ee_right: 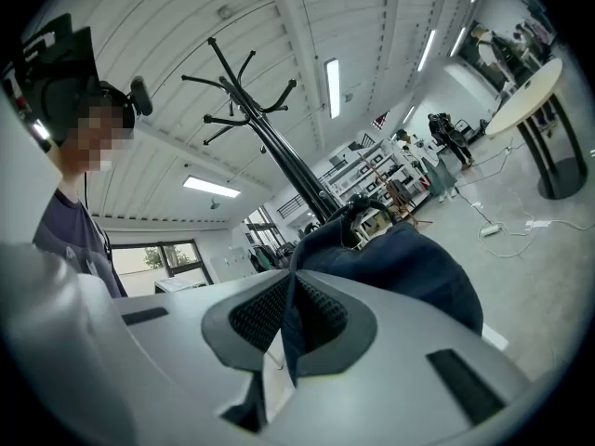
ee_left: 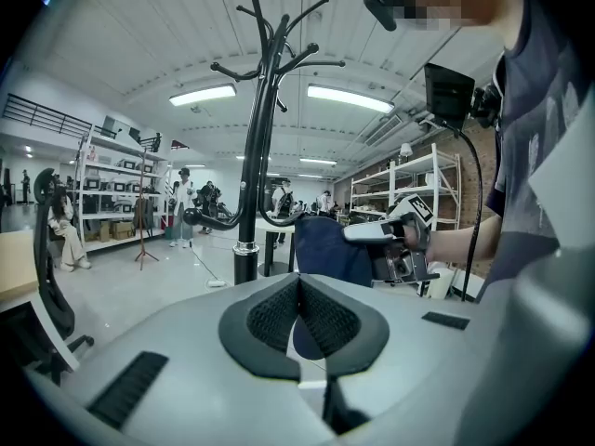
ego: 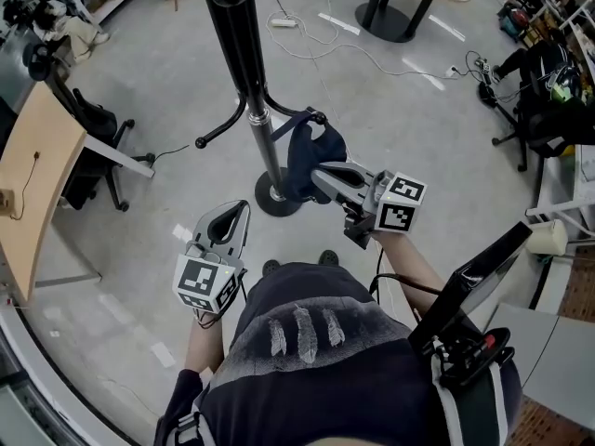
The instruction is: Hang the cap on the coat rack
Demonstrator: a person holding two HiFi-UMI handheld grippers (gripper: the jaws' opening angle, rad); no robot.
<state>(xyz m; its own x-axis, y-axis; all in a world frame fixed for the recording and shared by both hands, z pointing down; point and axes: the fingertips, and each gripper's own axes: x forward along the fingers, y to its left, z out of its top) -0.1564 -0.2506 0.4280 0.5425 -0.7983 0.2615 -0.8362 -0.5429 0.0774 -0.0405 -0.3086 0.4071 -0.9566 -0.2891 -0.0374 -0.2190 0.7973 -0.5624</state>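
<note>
Navy fabric cap [ego: 311, 151]: likely soft, light; hold by rim | right gripper [ego: 319, 176] jaws pinch its fabric | left gripper [ego: 238, 212] jaws closed, empty

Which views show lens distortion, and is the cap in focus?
Left gripper view: strong fisheye, dark corners, ceiling lamps blown white. Right gripper view: same fisheye; the cap looks fairly sharp. Head view: milder curving, even light.

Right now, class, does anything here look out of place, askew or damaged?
Nothing looks damaged or spilled. The only untidy thing is a white power strip, its cable trailing across the floor beyond the coat rack. The cap hangs pinched in the right gripper.
</note>
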